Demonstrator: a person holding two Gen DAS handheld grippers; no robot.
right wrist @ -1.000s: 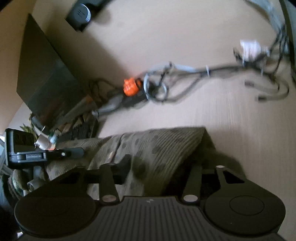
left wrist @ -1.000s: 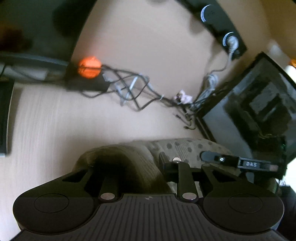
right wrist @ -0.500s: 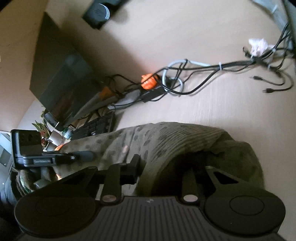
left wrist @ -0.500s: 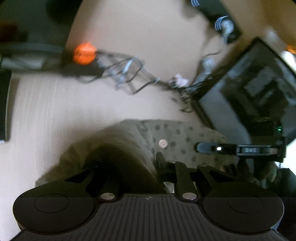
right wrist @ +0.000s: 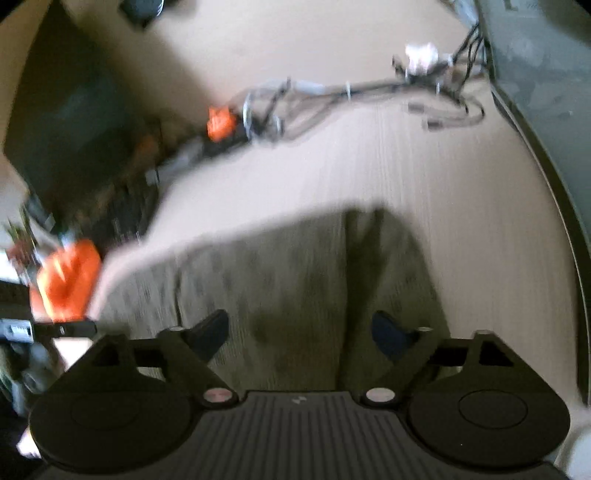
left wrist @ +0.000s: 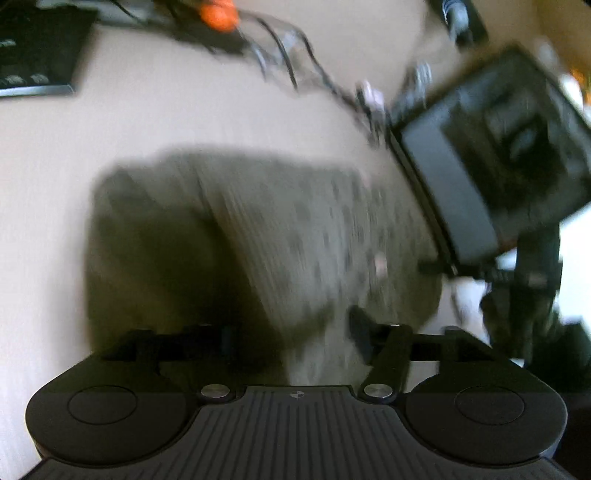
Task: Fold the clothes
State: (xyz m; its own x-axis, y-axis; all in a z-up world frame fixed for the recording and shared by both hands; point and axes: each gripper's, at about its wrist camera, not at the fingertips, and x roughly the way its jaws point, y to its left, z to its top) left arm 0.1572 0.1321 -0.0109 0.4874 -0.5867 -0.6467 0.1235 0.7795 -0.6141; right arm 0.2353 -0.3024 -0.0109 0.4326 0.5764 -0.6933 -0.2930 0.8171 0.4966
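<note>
Since the earlier frames, both grips on the olive dotted garment (left wrist: 295, 229) have been let go, and both views have been shifted: in the left wrist view the cloth is now seen further out and lying lower and flatter on the table (left wrist: 55, 166), where half a second ago it was bunched up between the fingers.

Left gripper (left wrist: 291, 339): jaws apart and opening. The right fingertip (left wrist: 360, 332) is seen clear over the cloth; the left one is lost in dark shadow. No pinch on the fabric can be made out.

Right gripper (right wrist: 299, 332): jaws wide and opening. Both fingertips (right wrist: 208, 330) are shown spread above the cloth, with a dark fold line (right wrist: 351, 280) of the garment running between them. The cloth lies under the gap, not clamped.

Garment position: spread on the pale wood-grain table, just ahead of both grippers, with its far edge short of the tangle of cables (right wrist: 332, 92).

Surroundings, heavily blurred: an orange plug (left wrist: 218, 14) among the cables, a keyboard (left wrist: 37, 55) at the upper left of the left view, a dark monitor (left wrist: 498, 155) at its right. An orange object (right wrist: 68, 280) is seen at the left edge of the right view; its identity cannot be told.
</note>
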